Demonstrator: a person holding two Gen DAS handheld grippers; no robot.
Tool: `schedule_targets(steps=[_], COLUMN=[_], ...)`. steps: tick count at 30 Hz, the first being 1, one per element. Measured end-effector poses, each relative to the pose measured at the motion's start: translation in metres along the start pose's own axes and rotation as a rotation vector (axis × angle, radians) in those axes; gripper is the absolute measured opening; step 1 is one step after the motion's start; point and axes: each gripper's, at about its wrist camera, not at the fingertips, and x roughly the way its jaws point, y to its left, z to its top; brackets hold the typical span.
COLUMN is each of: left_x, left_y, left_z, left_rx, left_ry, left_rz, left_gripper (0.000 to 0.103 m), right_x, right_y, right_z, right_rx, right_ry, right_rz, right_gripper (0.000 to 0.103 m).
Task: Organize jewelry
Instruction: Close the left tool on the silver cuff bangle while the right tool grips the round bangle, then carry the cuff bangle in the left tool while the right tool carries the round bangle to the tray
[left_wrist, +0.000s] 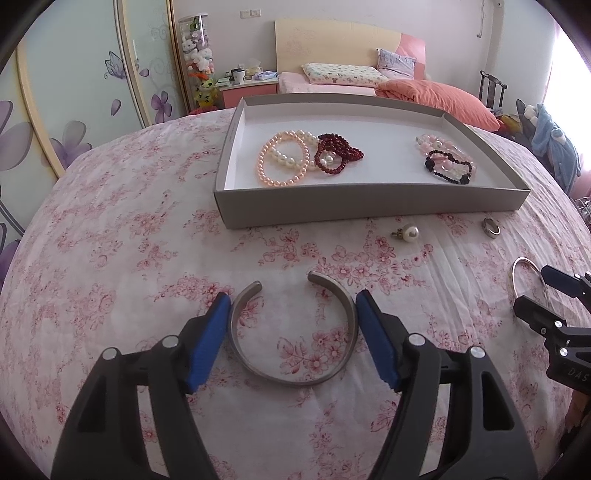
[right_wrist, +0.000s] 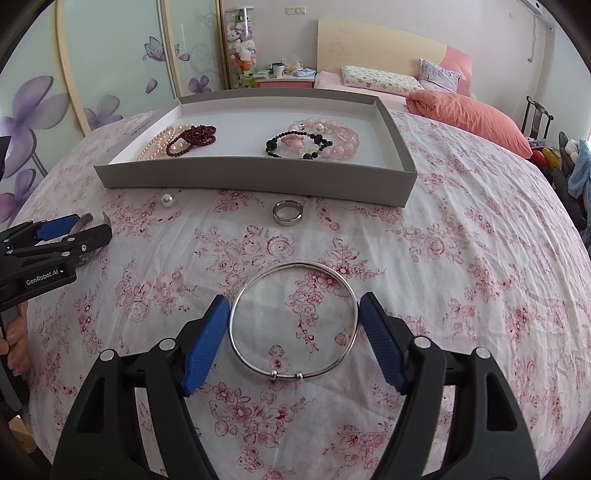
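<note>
Left wrist view: we are seeing the left gripper standing wide, its blue pads flanking an open-ended grey cuff bangle that is lying flat on the floral tablecloth; whether the pads are touching the metal we cannot tell.
Right wrist view: we are seeing the right gripper likewise spread wide, straddling a thin silver bangle with two small sliding beads at its near edge; the pads are sitting just beside the hoop.
Shown only from the left: the cuff bangle in full, and the peach and white pearl bracelets lying inside the tray.
Shown only from the right: the silver bangle in full; from the left only an arc of it is appearing at the far right edge.
Tray: a shallow grey tray is sitting on the table beyond both grippers, holding a dark red bead bracelet beside the pearls and a black bead bracelet over pink beads toward its right side.
Loose pieces: a pearl pendant and a metal ring are lying on the cloth just in front of the tray, between it and the bangles.
</note>
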Motion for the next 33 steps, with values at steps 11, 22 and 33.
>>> schedule_targets(steps=[11, 22, 33], left_x=[0.000, -0.002, -0.040], left_y=[0.000, 0.000, 0.008], left_z=[0.000, -0.001, 0.001], left_rx=[0.001, -0.010, -0.044], left_ry=[0.000, -0.011, -0.170], left_rz=[0.000, -0.008, 0.026], left_gripper=[0.068, 0.066, 0.066], right_x=[0.000, -0.007, -0.036], right_y=[0.000, -0.002, -0.006], right_z=[0.000, -0.003, 0.009], right_rx=[0.003, 0.029, 0.088], right_ry=[0.001, -0.017, -0.162], right_rz=[-0.001, 0.028, 0.063], right_gripper=[0.073, 0.071, 0.071])
